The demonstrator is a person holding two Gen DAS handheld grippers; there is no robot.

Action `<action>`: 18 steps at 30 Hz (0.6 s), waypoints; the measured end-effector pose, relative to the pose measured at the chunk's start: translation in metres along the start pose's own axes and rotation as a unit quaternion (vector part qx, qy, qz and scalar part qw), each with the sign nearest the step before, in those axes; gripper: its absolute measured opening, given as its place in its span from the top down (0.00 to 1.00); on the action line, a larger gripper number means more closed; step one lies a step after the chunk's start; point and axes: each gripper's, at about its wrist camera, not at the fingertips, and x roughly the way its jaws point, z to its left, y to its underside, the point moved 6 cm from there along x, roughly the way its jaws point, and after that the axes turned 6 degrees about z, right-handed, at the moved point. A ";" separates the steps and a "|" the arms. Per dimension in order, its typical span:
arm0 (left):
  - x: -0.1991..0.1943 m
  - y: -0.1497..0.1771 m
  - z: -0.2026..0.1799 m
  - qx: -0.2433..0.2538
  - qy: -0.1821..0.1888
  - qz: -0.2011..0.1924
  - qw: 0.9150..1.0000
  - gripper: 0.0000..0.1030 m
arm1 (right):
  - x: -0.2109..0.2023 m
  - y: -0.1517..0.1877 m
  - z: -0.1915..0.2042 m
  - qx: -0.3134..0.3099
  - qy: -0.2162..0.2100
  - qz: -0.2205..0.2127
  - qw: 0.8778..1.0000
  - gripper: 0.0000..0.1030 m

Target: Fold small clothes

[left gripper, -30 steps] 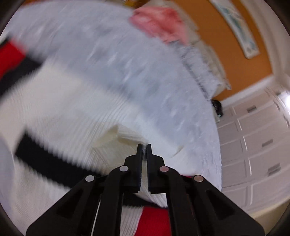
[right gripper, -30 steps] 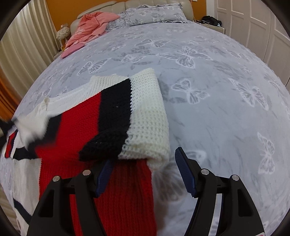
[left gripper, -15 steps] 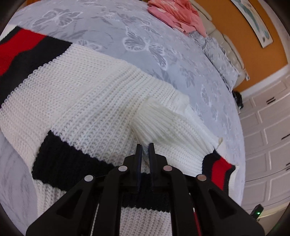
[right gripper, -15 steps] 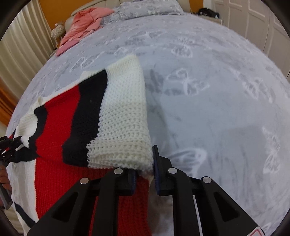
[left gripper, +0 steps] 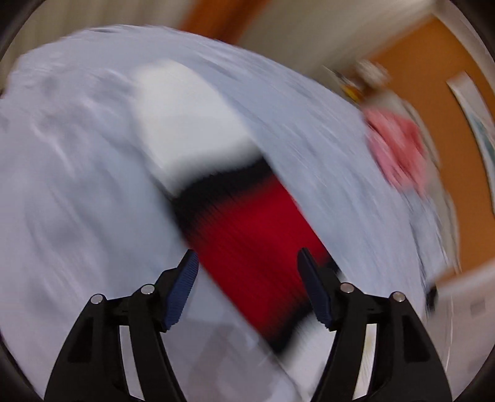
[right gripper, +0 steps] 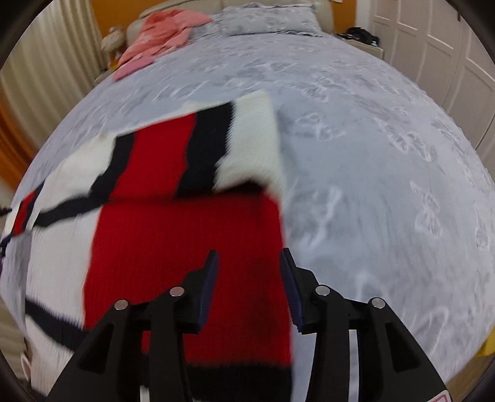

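Note:
A knitted sweater (right gripper: 173, 235) in red, black and white stripes lies on the grey butterfly bedspread (right gripper: 371, 154), one sleeve folded across its body. My right gripper (right gripper: 249, 263) is open and empty just above the sweater's right edge. The left wrist view is heavily blurred by motion; there the sweater (left gripper: 247, 228) shows as a white, black and red band. My left gripper (left gripper: 246, 263) is open and empty over its red part.
A pink garment (right gripper: 161, 34) lies at the head of the bed near a grey pillow (right gripper: 266, 18); it also shows in the left wrist view (left gripper: 399, 148). White wardrobe doors (right gripper: 448, 55) stand to the right. Curtains (right gripper: 46, 77) hang to the left.
Both grippers have opened and let go of the sweater's sleeves. The left gripper has swung quickly to a new view of the sweater. The right gripper has pulled back slightly.

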 end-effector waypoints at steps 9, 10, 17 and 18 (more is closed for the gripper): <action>0.022 -0.070 0.045 -0.099 0.040 -0.004 0.994 0.92 | -0.004 0.036 0.048 -0.037 0.004 0.043 0.998 0.54; 0.021 -0.069 0.048 -0.108 0.045 0.000 0.993 0.92 | -0.004 0.035 0.051 -0.038 0.003 0.042 0.998 0.52; -0.030 -0.077 -0.003 -0.036 0.096 -0.050 0.993 0.94 | -0.004 0.028 0.059 -0.038 -0.002 0.038 0.999 0.50; -0.041 -0.079 -0.012 -0.028 0.105 -0.055 0.993 0.94 | -0.004 0.027 0.058 -0.035 -0.003 0.036 0.999 0.50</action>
